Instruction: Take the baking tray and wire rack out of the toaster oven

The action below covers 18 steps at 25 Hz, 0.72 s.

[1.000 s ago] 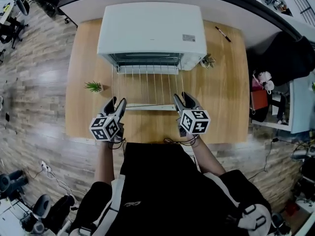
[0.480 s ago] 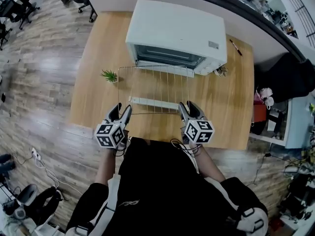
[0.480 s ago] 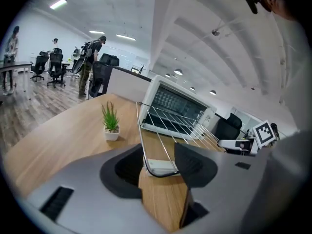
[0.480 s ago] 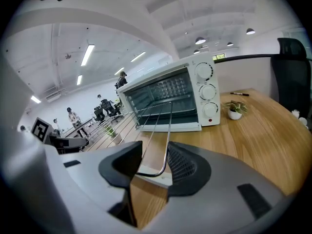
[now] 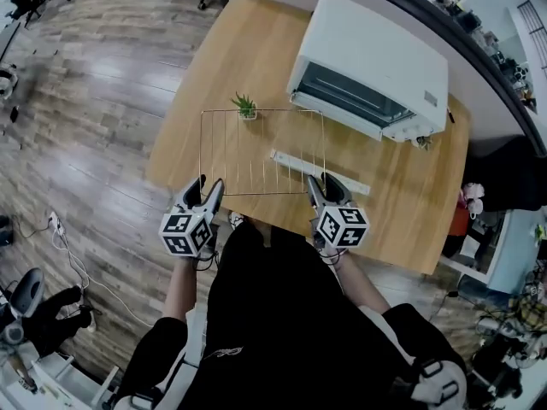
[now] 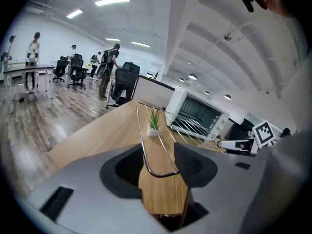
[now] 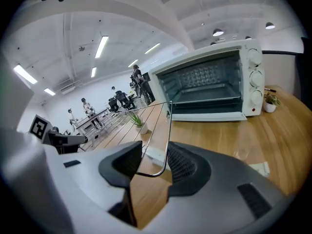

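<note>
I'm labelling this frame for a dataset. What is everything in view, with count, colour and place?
Table: one, light wood, under everything.
Toaster oven: one, white, door open, far right of the table.
Wire rack: one, silver, out of the oven, held over the table's left part.
Potted plants: two, green in white pots; one by the rack's far edge, one at the oven's right corner.
Bar-shaped thing: one, white, flat on the table between oven and right gripper.
Office chairs: several, black, on the floor beyond the table.
People: several, far off in the room.
Left gripper: one, grey, shut on the rack's near left corner.
Right gripper: one, grey, shut on the rack's near right corner.
</note>
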### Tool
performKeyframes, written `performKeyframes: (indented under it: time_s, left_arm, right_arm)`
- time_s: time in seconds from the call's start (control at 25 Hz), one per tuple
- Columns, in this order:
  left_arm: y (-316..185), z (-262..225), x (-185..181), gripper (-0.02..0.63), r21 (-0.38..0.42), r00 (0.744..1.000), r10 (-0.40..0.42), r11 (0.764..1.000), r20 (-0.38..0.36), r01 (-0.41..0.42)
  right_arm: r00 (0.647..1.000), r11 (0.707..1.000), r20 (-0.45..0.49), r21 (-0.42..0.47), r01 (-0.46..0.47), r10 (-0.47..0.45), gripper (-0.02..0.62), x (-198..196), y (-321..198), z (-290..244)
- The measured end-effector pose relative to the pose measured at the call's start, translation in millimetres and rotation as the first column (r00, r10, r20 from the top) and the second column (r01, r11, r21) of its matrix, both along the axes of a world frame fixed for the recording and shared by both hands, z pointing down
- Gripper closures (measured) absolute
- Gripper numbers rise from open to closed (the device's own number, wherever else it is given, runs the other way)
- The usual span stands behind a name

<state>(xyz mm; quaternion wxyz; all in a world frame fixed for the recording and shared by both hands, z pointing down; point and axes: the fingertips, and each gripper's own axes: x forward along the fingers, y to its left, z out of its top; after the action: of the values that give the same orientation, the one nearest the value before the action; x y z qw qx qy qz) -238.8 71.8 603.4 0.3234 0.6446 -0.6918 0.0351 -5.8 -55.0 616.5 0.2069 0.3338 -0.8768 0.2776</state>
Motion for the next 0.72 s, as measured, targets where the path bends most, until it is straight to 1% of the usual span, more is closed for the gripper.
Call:
performKeyframes:
  time_s: [0.16, 0.32, 0.56, 0.72]
  left_arm:
    - [33.5, 9.9, -31.0, 0.397, -0.018, 0.998, -0.058, 0.998, -0.013, 0.058]
    - [59.5, 20.6, -55.8, 0.397, -0.035, 0.995, -0.091, 0.995, -0.036, 0.09]
    - [85.3, 42.8, -86.5, 0.397, -0.066, 0.993, -0.106, 0.993, -0.058, 0.102]
    - [93.3, 60.0, -100.7, 0.397, -0.091, 0.991, -0.106, 0.991, -0.078, 0.099]
  right_arm:
    - [0.998, 0.998, -0.009, -0.014, 0.055, -0.055, 0.425, -38.4, 20.2, 8.5]
    - [0.997, 0.996, -0.016, -0.049, 0.081, -0.081, 0.425, -66.9, 39.8, 21.1]
    - [0.993, 0.992, -0.052, -0.076, 0.098, -0.103, 0.425, -98.9, 63.0, 39.7]
    - [0.99, 0.989, -0.084, -0.105, 0.103, -0.112, 0.422, -112.7, 71.7, 55.6]
